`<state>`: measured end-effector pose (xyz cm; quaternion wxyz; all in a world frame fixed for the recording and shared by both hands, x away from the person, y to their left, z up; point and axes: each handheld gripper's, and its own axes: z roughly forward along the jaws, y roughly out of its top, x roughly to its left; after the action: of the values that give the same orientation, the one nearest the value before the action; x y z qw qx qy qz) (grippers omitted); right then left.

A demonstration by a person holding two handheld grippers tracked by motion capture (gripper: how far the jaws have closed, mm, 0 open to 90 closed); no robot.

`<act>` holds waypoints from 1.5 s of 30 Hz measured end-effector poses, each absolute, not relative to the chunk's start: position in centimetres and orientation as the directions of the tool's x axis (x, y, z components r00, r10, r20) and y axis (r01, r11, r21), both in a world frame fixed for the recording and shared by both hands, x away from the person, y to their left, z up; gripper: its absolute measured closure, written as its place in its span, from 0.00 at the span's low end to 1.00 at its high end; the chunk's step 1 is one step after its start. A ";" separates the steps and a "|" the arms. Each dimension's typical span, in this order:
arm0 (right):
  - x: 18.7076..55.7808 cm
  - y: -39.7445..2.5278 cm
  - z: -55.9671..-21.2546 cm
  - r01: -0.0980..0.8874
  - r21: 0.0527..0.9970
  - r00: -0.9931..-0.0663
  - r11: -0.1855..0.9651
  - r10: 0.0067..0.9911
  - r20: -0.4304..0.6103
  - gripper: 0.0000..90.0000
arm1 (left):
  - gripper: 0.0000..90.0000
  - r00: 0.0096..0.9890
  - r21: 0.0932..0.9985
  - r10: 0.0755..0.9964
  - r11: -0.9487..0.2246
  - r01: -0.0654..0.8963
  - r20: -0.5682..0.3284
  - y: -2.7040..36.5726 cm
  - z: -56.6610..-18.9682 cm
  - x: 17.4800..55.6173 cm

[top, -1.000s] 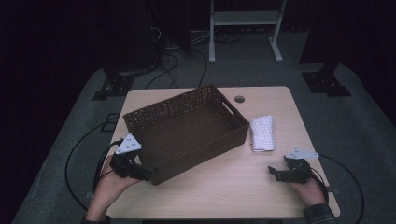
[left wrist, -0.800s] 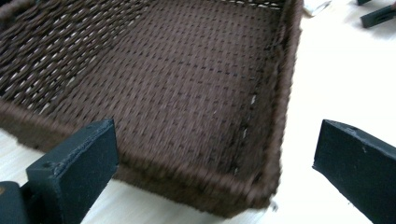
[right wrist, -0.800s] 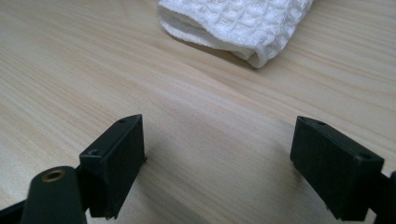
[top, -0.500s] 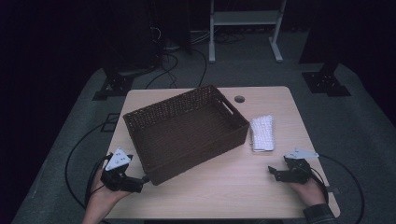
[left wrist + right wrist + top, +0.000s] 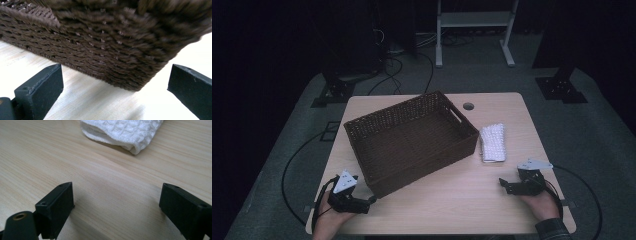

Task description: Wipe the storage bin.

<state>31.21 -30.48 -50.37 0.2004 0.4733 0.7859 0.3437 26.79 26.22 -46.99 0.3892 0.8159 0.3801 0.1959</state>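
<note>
A dark brown wicker basket (image 5: 412, 137) stands skewed on the middle of the wooden table, and looks empty. Its near corner (image 5: 130, 82) fills the left gripper view. My left gripper (image 5: 368, 200) rests open on the table just short of that corner, with nothing between its jaws. A folded white waffle cloth (image 5: 492, 142) lies to the right of the basket. My right gripper (image 5: 504, 185) sits open near the table's front right, a little in front of the cloth (image 5: 122, 132), with bare wood between its jaws.
A round cable hole (image 5: 468, 106) sits near the table's (image 5: 452, 200) far edge. Cables trail from both grippers over the grey floor. A white frame stand (image 5: 472, 30) and dark equipment stand behind the table.
My left gripper has drawn back from the basket's near left side toward the table's front left corner. The right gripper has stayed put.
</note>
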 end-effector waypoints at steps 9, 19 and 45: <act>31.3 -30.5 -50.4 0.606 0.729 -0.474 0.318 0.880 0.011 0.13 | 0.00 0.652 0.773 0.758 -0.416 0.479 0.004 25.4 -48.8 27.7; 32.2 -30.1 -49.3 0.612 0.729 -0.450 0.307 0.893 0.001 0.16 | 0.00 0.648 0.776 0.761 -0.408 0.480 0.000 25.0 -49.7 28.1; 42.6 -28.0 -46.9 0.571 0.803 -0.391 0.167 0.916 0.088 0.10 | 0.09 0.639 0.748 0.766 -0.390 0.537 -0.059 25.4 -49.9 28.6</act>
<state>42.57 -27.96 -46.87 0.2163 0.5076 0.7326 0.3984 28.59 25.43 -49.88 0.3834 0.8202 0.3974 0.1495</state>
